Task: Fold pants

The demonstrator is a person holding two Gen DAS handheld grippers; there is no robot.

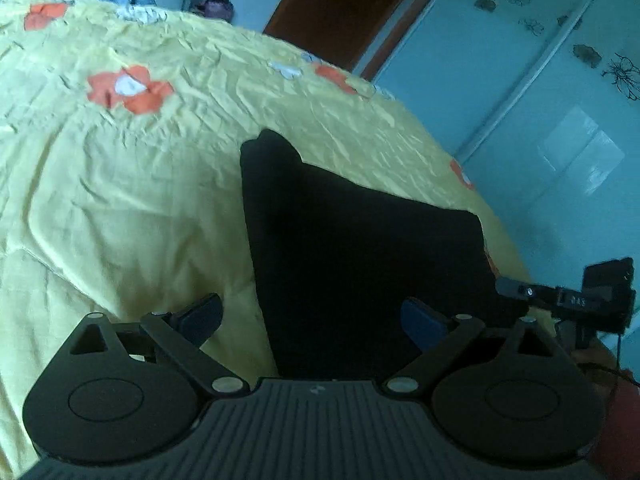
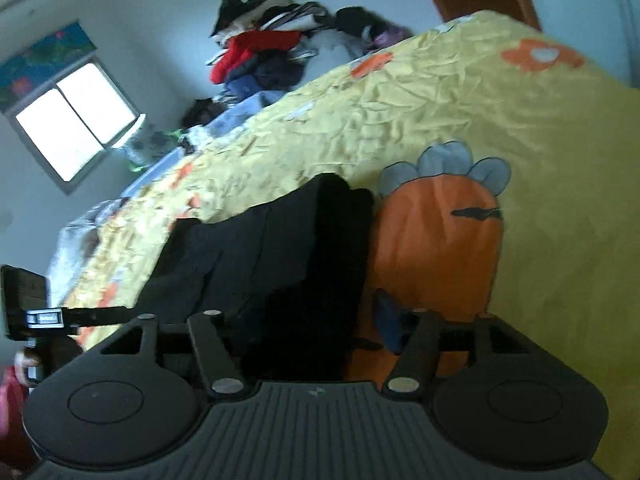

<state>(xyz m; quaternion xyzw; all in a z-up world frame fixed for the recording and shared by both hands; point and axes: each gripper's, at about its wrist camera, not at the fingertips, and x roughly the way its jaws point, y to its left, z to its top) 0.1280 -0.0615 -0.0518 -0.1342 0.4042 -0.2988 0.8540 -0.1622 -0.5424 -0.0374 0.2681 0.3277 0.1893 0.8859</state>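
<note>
Black pants (image 1: 352, 248) lie folded into a compact shape on the yellow flowered bedspread (image 1: 132, 200). My left gripper (image 1: 312, 320) is open, its blue-padded fingers (image 1: 420, 322) spread wide just above the near edge of the pants, holding nothing. In the right wrist view the pants (image 2: 276, 252) lie beside an orange carrot print (image 2: 436, 248). My right gripper (image 2: 304, 320) is open over the pants' near end; one blue finger pad (image 2: 388, 320) shows over the carrot print, the other is hidden against the dark cloth. The other gripper's body (image 1: 600, 296) shows at the right edge.
A pile of mixed clothes (image 2: 280, 52) lies at the far end of the bed. A brown door (image 1: 352, 4) and a pale blue wardrobe (image 1: 540, 92) stand beyond the bed's edge. A bright window (image 2: 76, 120) is in the wall.
</note>
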